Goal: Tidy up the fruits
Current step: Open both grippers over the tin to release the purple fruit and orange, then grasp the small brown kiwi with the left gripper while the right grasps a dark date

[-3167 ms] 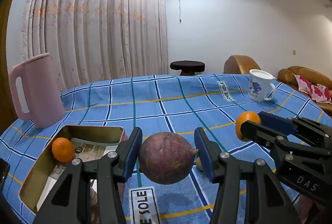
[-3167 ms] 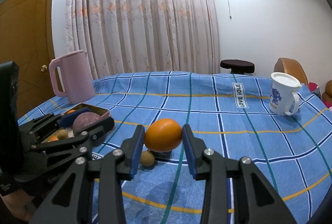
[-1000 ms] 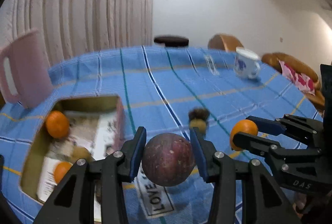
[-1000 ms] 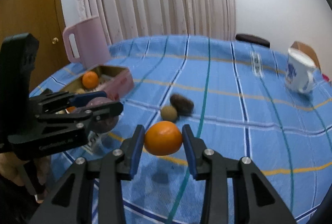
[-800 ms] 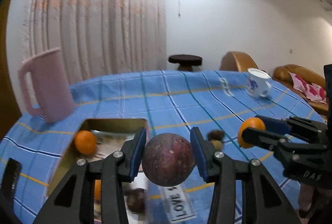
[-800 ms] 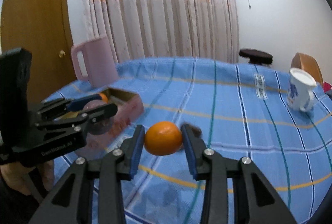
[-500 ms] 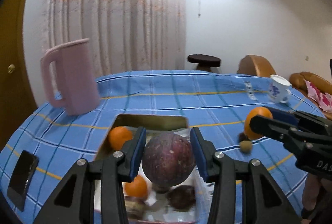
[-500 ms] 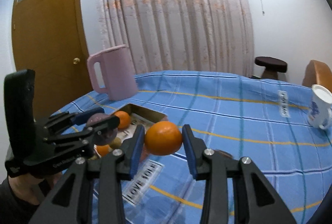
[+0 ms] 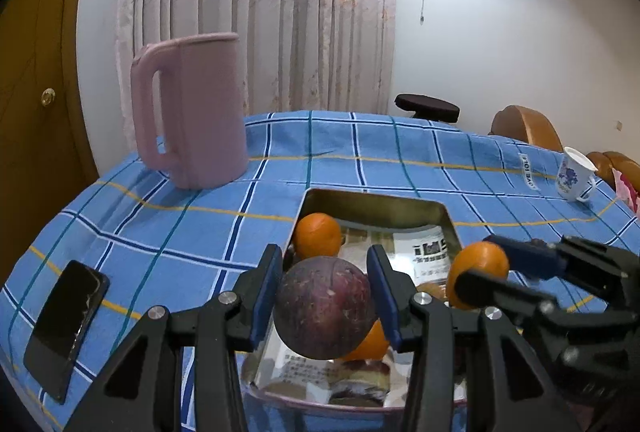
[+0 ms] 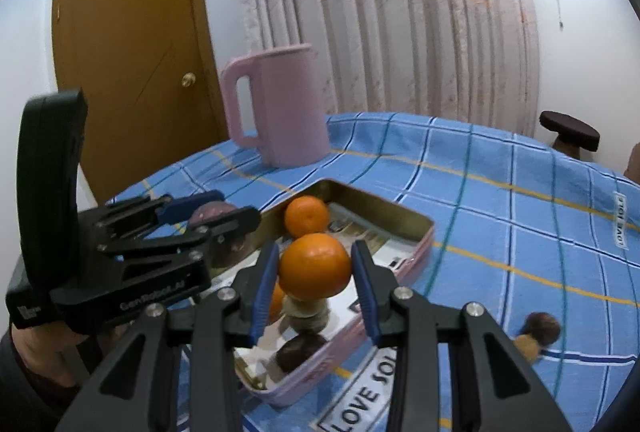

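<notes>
My left gripper (image 9: 325, 306) is shut on a round purple fruit (image 9: 325, 308), held over the near end of a pink tin tray (image 9: 372, 200). Close on its right, my right gripper (image 10: 315, 274) is shut on an orange (image 10: 315, 266), also above the tray (image 10: 416, 220). In the tray lie an orange (image 9: 318, 235) at the far left corner, another orange (image 9: 370, 344) under the purple fruit, a dark fruit (image 10: 298, 350) and a small tan one (image 10: 306, 314). In the right wrist view the left gripper (image 10: 208, 218) with its purple fruit (image 10: 212, 213) shows at the left.
A tall pink jug (image 9: 190, 111) stands beyond the tray. A black phone (image 9: 66, 324) lies at the near left table edge. A white mug (image 9: 574, 177) stands far right. Two small fruits, dark (image 10: 542, 328) and tan (image 10: 526, 346), rest on the blue checked cloth right of the tray.
Both grippers have swung left with their fruits and now hang over the tray. The jug has come nearer and the two small fruits have dropped off to the right.
</notes>
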`<state>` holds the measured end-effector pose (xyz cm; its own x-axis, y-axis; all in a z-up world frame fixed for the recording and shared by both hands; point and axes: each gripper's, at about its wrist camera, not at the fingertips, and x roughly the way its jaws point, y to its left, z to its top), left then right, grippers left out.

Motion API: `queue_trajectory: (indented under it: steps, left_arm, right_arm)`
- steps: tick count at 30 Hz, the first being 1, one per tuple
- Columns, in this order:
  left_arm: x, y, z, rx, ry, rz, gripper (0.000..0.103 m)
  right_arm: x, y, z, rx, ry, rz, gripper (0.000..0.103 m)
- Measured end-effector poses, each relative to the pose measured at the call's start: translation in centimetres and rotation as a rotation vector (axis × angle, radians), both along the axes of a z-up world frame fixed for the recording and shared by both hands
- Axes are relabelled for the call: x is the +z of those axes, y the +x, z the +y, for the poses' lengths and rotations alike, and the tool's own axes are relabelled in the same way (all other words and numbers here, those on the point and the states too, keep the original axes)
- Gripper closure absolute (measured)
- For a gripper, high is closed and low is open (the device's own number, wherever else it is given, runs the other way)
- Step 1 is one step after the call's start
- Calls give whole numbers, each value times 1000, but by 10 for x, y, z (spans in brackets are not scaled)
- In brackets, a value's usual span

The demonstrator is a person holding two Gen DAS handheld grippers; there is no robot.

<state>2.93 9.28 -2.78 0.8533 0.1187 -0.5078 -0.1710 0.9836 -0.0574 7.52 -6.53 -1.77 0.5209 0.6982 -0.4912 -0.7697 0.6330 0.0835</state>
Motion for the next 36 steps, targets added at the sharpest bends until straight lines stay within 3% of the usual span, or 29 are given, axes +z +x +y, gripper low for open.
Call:
queue_trajectory:
  steps: [12,15,17,22,28,33,36]
  left_arm:
    - [0,-5,4,33,19,6,56]
    - [9,-11,1,29,16,-27,38]
    - [14,-14,-3,25,10,-47,36]
    - [18,-9,-30,-37,3,-58,36]
    - [13,11,-80,-132,7,-28,36]
    - [11,24,-109,-181,35,-13,36]
    - [8,31,-118,-191,42,3,36]
  right_arm:
    - [-18,-7,13,73,-59,25,59]
    - [-14,-13,7,68,-39,-5,41]
    - [-10,-14,-4,63,-26,-16,40]
    - [-3,-5,-57,-59,-39,-58,37]
    - [-6,46,-125,-321,-31,50,36]
    - [-20,76,-133,-361,-64,139,35]
    - [-28,87,-124,-368,-94,176,41]
